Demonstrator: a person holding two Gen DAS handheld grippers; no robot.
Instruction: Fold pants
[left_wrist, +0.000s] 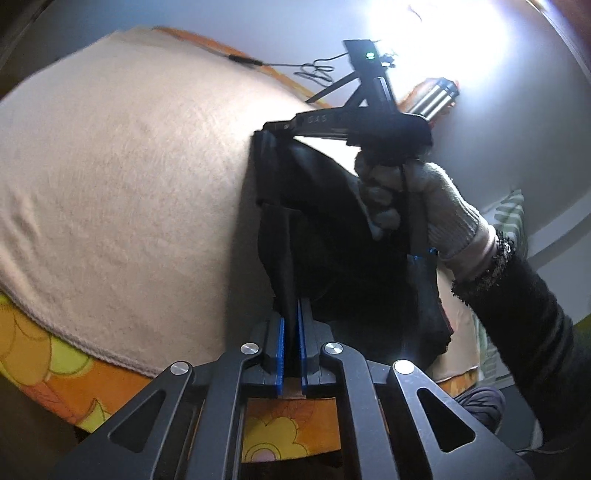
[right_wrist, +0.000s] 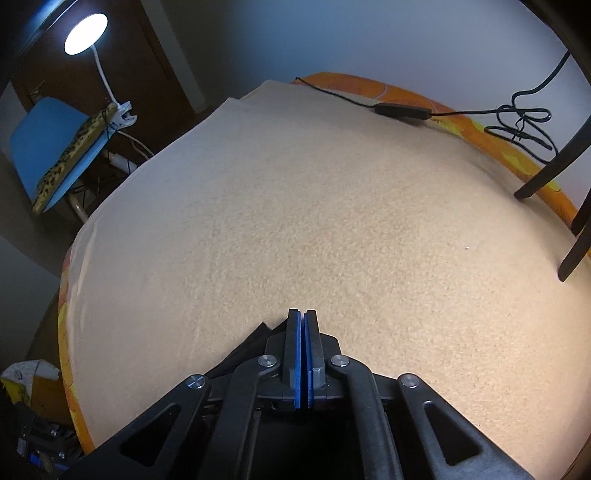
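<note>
The black pants (left_wrist: 332, 236) hang in the air above the beige blanket (left_wrist: 122, 177). My left gripper (left_wrist: 291, 314) is shut on an edge of the black fabric. In the left wrist view my right gripper (left_wrist: 269, 142), held in a gloved hand (left_wrist: 417, 199), pinches the upper edge of the pants. In the right wrist view my right gripper (right_wrist: 303, 317) has its blue pads pressed together, and a bit of the black pants (right_wrist: 243, 350) shows below its left side.
The beige blanket (right_wrist: 295, 221) covers an orange flowered bed sheet (left_wrist: 48, 369). A black cable with an inline box (right_wrist: 402, 110) lies at the far edge. Black tripod legs (right_wrist: 554, 166) stand at right. A blue chair (right_wrist: 48, 147) and a lamp (right_wrist: 85, 33) are at left.
</note>
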